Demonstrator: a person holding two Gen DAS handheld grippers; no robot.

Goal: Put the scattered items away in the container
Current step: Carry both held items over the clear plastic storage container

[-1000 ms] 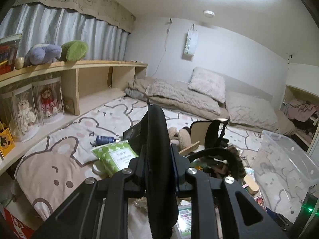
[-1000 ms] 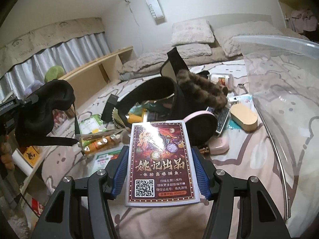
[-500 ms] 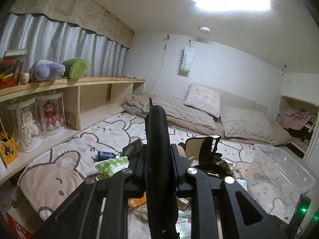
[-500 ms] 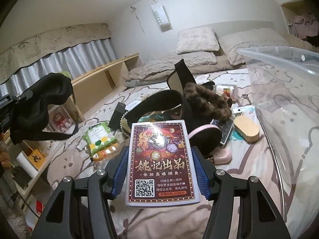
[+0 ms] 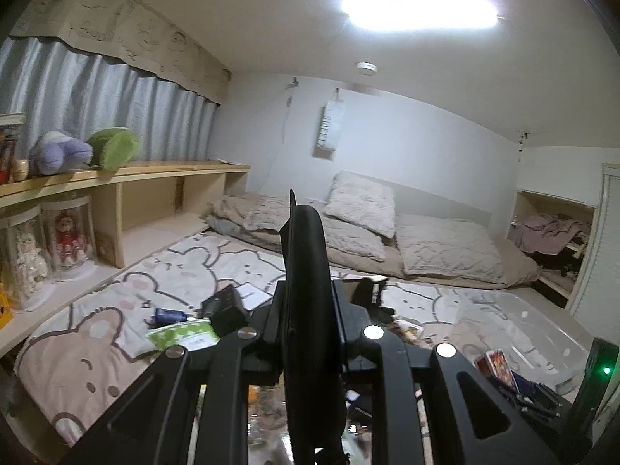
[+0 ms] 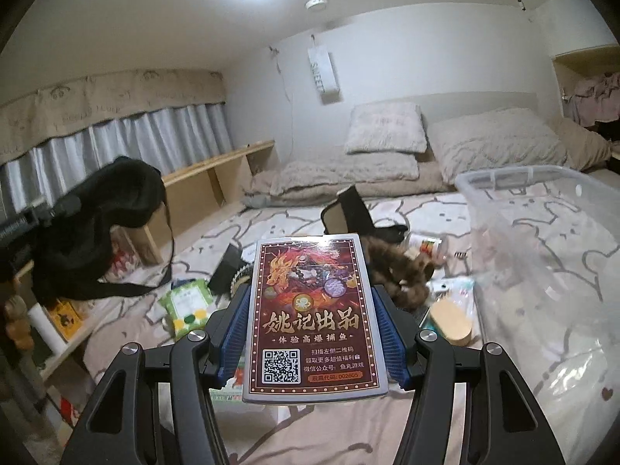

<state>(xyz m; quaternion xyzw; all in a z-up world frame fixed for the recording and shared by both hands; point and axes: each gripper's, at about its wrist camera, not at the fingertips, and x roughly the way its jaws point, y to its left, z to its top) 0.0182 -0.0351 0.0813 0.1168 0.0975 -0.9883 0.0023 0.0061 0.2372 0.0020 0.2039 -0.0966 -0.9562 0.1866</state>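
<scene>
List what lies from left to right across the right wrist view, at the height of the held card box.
Black eye mask held up by the left gripper → green wipes pack → card box in the right gripper → brown furry item → tan oval case → clear plastic container.

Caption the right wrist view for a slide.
Right gripper clamps a playing-card box above the cluttered bed, clear bin alongside.
</scene>
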